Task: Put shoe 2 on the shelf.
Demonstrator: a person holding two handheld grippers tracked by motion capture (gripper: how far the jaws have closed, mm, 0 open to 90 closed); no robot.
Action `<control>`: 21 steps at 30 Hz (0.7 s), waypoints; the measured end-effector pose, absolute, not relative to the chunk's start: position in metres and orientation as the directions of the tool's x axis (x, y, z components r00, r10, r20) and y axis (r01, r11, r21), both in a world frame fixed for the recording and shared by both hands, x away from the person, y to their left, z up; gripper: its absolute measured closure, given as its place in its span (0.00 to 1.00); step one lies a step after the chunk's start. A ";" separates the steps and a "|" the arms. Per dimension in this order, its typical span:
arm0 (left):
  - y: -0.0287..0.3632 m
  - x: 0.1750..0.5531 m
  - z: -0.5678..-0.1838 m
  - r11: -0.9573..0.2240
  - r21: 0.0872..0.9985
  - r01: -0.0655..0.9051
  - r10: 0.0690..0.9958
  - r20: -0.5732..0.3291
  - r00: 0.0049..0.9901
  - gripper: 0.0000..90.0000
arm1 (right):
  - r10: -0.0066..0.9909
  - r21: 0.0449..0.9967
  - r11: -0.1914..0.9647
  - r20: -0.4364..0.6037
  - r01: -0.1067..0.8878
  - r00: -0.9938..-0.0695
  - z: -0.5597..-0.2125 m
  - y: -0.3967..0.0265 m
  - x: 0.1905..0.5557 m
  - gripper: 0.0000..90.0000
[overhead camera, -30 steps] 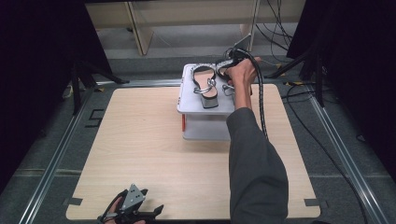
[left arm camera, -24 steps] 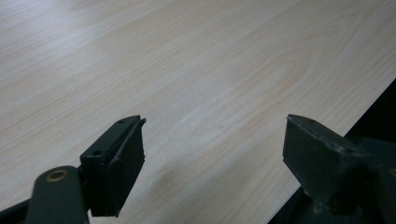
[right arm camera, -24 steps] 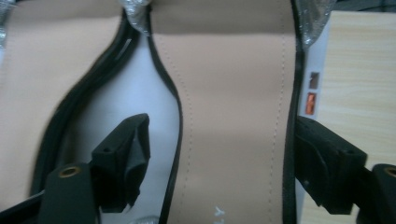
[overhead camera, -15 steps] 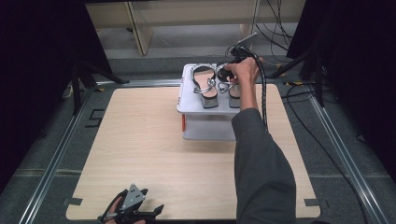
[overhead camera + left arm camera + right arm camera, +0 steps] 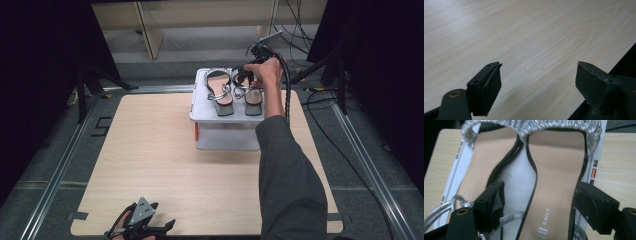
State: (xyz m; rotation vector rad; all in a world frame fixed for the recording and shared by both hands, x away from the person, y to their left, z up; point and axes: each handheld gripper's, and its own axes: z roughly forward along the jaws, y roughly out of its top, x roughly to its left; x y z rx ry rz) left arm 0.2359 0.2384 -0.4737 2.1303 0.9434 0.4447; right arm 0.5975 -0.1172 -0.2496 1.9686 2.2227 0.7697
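Two sandals (image 5: pixel 235 93) are sitting on the box (image 5: pixel 225 132) — light, stiff-soled, strappy; the right gripper (image 5: pixel 539 202), just opening, is straddling one sole, gripping nothing.

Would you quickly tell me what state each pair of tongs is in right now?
Left tongs: open, empty, above the table.
Right tongs: open astride the right sandal, having just released it.
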 end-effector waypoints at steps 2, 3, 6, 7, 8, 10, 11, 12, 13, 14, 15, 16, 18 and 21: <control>0.237 0.234 -0.474 -0.425 0.751 0.506 0.758 -0.010 0.652 0.23 | 0.944 0.417 0.054 0.273 0.907 -0.182 -0.248 -0.118 0.597 0.30; 0.238 0.236 -0.474 -0.443 0.753 0.486 0.746 0.009 0.666 0.23 | 0.934 0.473 0.053 0.288 0.879 -0.211 -0.244 -0.123 0.596 0.30; 0.240 0.236 -0.473 -0.445 0.756 0.480 0.745 0.015 0.667 0.23 | 0.922 0.548 0.003 0.321 0.836 -0.214 -0.233 -0.132 0.594 0.30; 0.240 0.237 -0.474 -0.444 0.757 0.479 0.744 0.014 0.668 0.23 | 0.924 0.567 -0.006 0.318 0.824 -0.212 -0.229 -0.137 0.593 0.30; 0.239 0.235 -0.474 -0.433 0.752 0.497 0.754 0.000 0.656 0.23 | 0.929 0.568 -0.005 0.307 0.823 -0.206 -0.224 -0.142 0.590 0.30; 0.240 0.237 -0.474 -0.453 0.754 0.476 0.741 0.022 0.671 0.23 | 0.935 0.575 0.004 0.287 0.818 -0.206 -0.220 -0.151 0.587 0.30; 0.240 0.238 -0.474 -0.455 0.755 0.471 0.739 0.026 0.673 0.23 | 0.938 0.576 0.000 0.283 0.817 -0.199 -0.218 -0.156 0.585 0.30; 0.240 0.238 -0.474 -0.455 0.755 0.471 0.739 0.026 0.673 0.23 | 0.941 0.576 0.008 0.273 0.817 -0.201 -0.218 -0.162 0.583 0.30; 0.239 0.236 -0.474 -0.448 0.754 0.481 0.745 0.017 0.667 0.23 | 0.943 0.573 0.016 0.265 0.820 -0.203 -0.218 -0.168 0.581 0.30; 0.240 0.236 -0.474 -0.450 0.752 0.481 0.744 0.018 0.668 0.23 | 0.943 0.570 0.021 0.261 0.821 -0.205 -0.219 -0.172 0.579 0.30; 0.239 0.234 -0.474 -0.424 0.751 0.506 0.760 -0.009 0.650 0.23 | 0.942 0.574 0.026 0.261 0.819 -0.212 -0.221 -0.177 0.577 0.30; 0.238 0.234 -0.475 -0.412 0.754 0.513 0.766 -0.019 0.643 0.23 | 0.941 0.578 0.035 0.256 0.815 -0.221 -0.223 -0.181 0.575 0.30; 0.240 0.237 -0.474 -0.439 0.754 0.489 0.751 0.009 0.660 0.23 | 0.937 0.587 0.084 0.228 0.805 -0.263 -0.229 -0.190 0.571 0.32; 0.237 0.234 -0.475 -0.400 0.757 0.516 0.767 -0.031 0.641 0.23 | 0.944 0.567 0.098 0.208 0.818 -0.256 -0.231 -0.195 0.566 0.32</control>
